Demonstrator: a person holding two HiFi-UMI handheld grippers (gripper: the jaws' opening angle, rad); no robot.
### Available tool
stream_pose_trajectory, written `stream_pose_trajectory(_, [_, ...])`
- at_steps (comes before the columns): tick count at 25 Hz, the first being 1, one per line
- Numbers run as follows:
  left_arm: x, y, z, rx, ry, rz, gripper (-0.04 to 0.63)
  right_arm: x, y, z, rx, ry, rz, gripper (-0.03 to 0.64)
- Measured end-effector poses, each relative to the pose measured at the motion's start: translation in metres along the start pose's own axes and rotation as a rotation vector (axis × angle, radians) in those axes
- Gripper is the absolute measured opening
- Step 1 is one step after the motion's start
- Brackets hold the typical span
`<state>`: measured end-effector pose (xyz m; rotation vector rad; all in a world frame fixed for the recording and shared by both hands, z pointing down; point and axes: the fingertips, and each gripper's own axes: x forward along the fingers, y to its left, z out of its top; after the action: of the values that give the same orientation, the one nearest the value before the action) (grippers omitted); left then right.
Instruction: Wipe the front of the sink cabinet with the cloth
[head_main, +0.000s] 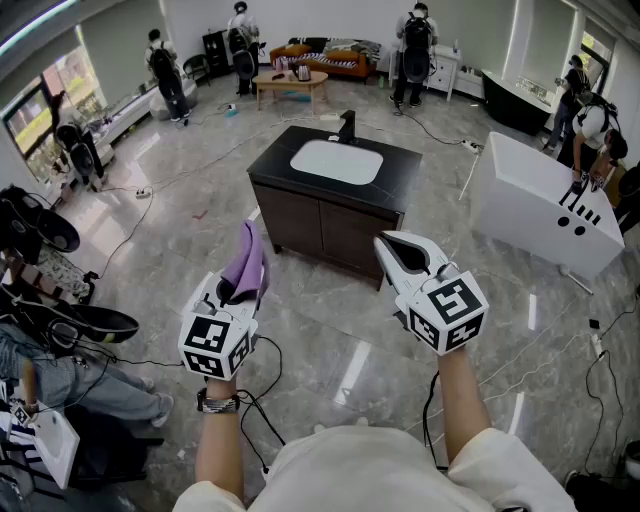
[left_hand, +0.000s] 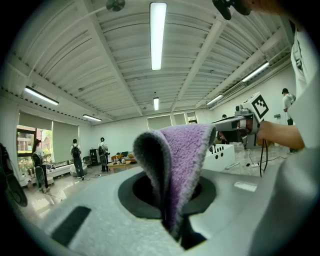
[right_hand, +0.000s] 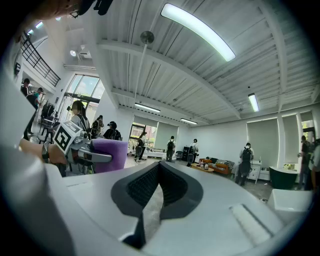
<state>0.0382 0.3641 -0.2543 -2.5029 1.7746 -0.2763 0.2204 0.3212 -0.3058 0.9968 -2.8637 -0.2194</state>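
The person's cream-coloured shirt (head_main: 360, 470) fills the 6 o'clock edge of the head view, with both bare forearms reaching up from it. The white left gripper (head_main: 250, 283) sits at 7 o'clock of centre. Its jaws are clamped on a folded purple terry cloth (head_main: 246, 262). The left gripper view shows the cloth pinched at its lower edge and curling upright above the tips. The white right gripper (head_main: 388, 248), at about 5 o'clock of centre, carries nothing. Its own view shows the two black-lined jaws pressed together at the tips with nothing between them.

The dark wood sink cabinet with a black top (head_main: 325, 225) stands at 12 o'clock from the grippers, well apart from both across grey polished floor tiles (head_main: 330, 340). A white basin (head_main: 335, 160) is set into its top. Its two door fronts face the person and the cloth touches neither. A white bathtub (head_main: 540, 205) lies at 2 o'clock.

The step in hand looks like the approach: the cloth is gripped and wiping has not begun. The next move probably calls for closing in and getting lower. Then the left gripper must turn so the loose fold lies flat against a door panel before sweeping across it.
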Motion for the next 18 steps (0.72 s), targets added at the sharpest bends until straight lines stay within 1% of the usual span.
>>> stream_pose_trajectory(5, [0.008, 0.005, -0.004, 0.003, 0.014, 0.011, 0.049, 0.006, -0.002, -0.001, -0.005, -0.016, 0.000, 0.005])
stream_pose_trajectory(8, [0.007, 0.003, -0.010, -0.012, 0.022, 0.018, 0.049, 0.005, 0.003, -0.002, -0.009, -0.044, 0.042, 0.006])
stream_pose_trajectory(10, [0.008, 0.003, -0.013, -0.014, 0.030, 0.023, 0.049, 0.005, 0.003, -0.004, -0.014, -0.042, 0.061, 0.006])
stream_pose_trajectory(18, [0.019, -0.006, -0.018, -0.026, 0.046, 0.049, 0.049, 0.006, -0.014, -0.010, -0.012, -0.041, 0.097, 0.006])
